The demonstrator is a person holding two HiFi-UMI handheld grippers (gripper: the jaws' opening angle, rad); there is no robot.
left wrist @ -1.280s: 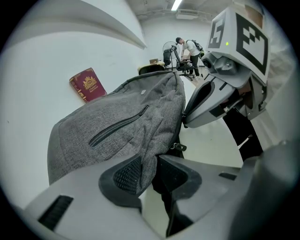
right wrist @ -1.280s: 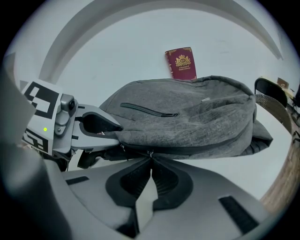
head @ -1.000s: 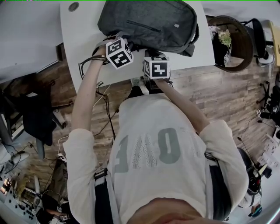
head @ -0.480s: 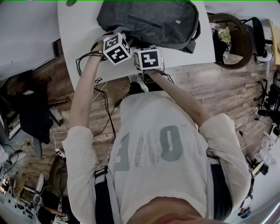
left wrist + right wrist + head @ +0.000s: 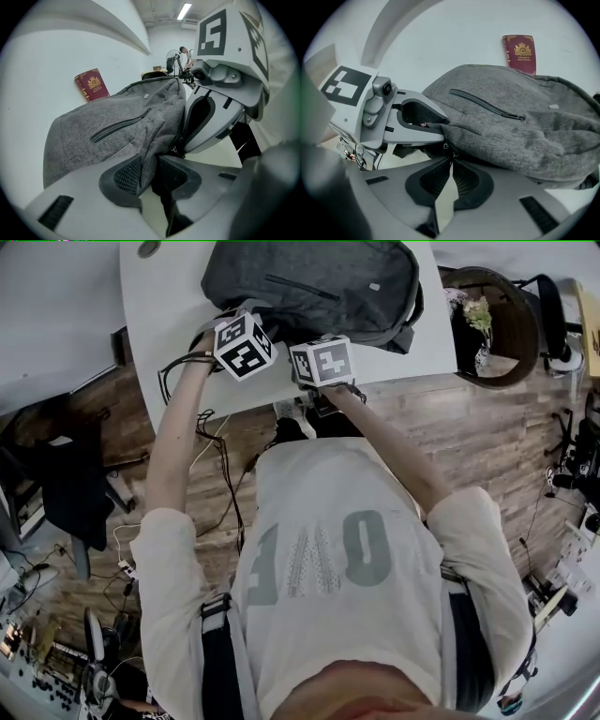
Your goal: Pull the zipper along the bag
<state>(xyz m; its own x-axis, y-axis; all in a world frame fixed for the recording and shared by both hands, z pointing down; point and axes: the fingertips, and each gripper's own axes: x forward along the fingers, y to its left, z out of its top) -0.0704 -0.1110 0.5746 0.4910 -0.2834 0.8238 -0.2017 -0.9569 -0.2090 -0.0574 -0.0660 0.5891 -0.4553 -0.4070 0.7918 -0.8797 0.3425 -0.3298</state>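
Note:
A grey fabric backpack point(image 5: 314, 282) lies flat on a white table point(image 5: 159, 324). In the left gripper view my left gripper point(image 5: 150, 165) is shut on a fold of the backpack point(image 5: 117, 122) at its near edge. My right gripper point(image 5: 451, 168) sits right beside it, jaws together on the thin zipper pull point(image 5: 449, 149) at the bag's edge. From the head view, both marker cubes, left point(image 5: 246, 346) and right point(image 5: 322, 362), cover the jaws at the near rim of the bag. The front pocket zipper point(image 5: 487, 105) is closed.
A dark red booklet point(image 5: 519, 52) lies on the table behind the bag. Black cables point(image 5: 178, 381) hang off the table's near-left edge. A round wooden stand with flowers point(image 5: 497, 324) is to the right, above the wooden floor.
The right gripper has shifted a little towards the bag's edge and turned, so its cube shows a different face. The left gripper has kept its hold in place.

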